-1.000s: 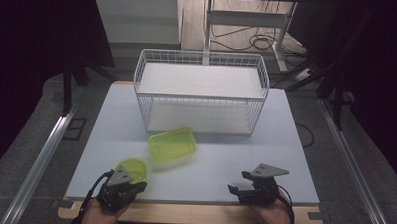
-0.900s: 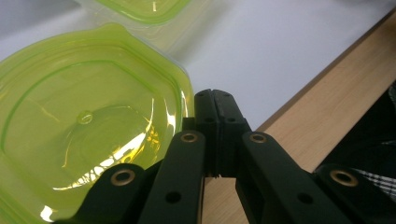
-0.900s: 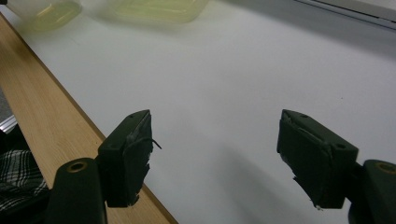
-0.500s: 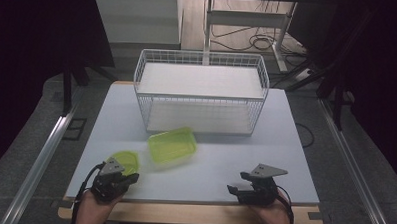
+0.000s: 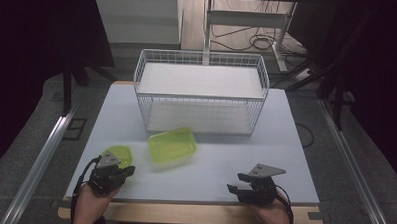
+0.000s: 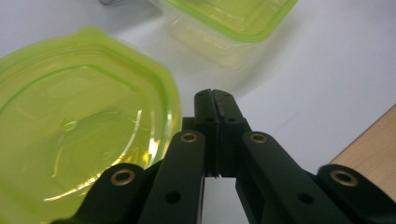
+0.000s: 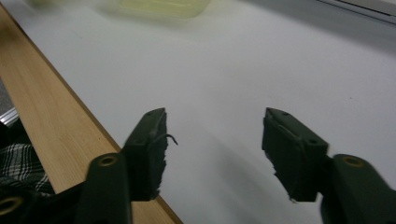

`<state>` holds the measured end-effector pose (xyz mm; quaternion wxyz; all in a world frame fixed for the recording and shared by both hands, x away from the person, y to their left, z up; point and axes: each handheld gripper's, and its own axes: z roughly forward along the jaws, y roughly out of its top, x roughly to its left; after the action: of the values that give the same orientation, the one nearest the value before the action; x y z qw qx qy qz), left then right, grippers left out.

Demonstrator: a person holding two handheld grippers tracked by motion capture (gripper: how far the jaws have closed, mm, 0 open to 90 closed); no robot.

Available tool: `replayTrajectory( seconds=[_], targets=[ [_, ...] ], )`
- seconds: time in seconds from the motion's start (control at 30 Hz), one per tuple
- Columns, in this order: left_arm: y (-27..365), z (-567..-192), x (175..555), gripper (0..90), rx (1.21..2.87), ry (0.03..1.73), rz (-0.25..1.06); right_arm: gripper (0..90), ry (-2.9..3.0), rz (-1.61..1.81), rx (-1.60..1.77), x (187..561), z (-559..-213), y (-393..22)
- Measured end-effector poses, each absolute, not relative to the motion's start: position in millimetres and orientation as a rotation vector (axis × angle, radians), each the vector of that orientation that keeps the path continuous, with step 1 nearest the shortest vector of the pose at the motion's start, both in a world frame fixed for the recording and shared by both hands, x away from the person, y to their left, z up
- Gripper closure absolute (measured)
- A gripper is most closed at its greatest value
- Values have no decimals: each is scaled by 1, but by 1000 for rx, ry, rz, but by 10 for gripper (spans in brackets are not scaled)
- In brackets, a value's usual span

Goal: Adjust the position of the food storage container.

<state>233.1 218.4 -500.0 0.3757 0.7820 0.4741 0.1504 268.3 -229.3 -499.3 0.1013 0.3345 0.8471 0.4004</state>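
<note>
Lime-green translucent plastic twice over on the white bench (image 5: 285, 145): a lid (image 5: 119, 154) at front left, a rectangular container (image 5: 172, 144) just right of it, slightly apart, in front of the white wire basket (image 5: 201, 94). Seen from the high view, left gripper (image 5: 126, 170) low at the front edge with its grey plate overlapping the lid's near side, right gripper (image 5: 234, 189) well apart at front right over bare bench.

From the left gripper view, black jaws pressed flat together with nothing between, tips (image 6: 214, 95) over white bench just beside the lid (image 6: 79, 126); lid's ridged rim and glossy inner panel plain here, not from above; touching or merely close cannot be told. Container (image 6: 229, 23) beyond, tilted across the top of that view.

From the right gripper view, jaws (image 7: 212, 140) standing apart at a middling gap, just been closing, nothing between them, frayed pad edges and a stray thread visible; wooden bench edge (image 7: 51, 116) at left, container (image 7: 161, 7) a blur far off.

No brand, label or readable writing anywhere
</note>
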Motion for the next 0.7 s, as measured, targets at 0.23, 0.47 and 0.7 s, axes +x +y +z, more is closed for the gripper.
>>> replayTrajectory(
  seconds=[0.23, 0.47, 0.7],
  targets=[
    [205, -504, 227, 893, 1989, 1187, 388, 616, 2552, 1209, 954, 278, -494, -226],
    [191, -507, 234, 894, 1993, 1187, 402, 838, 2589, 1222, 944, 299, -490, -213],
    [177, -508, 243, 898, 1998, 1244, 444, 887, 2585, 1221, 885, 331, -486, -183]
  ],
)
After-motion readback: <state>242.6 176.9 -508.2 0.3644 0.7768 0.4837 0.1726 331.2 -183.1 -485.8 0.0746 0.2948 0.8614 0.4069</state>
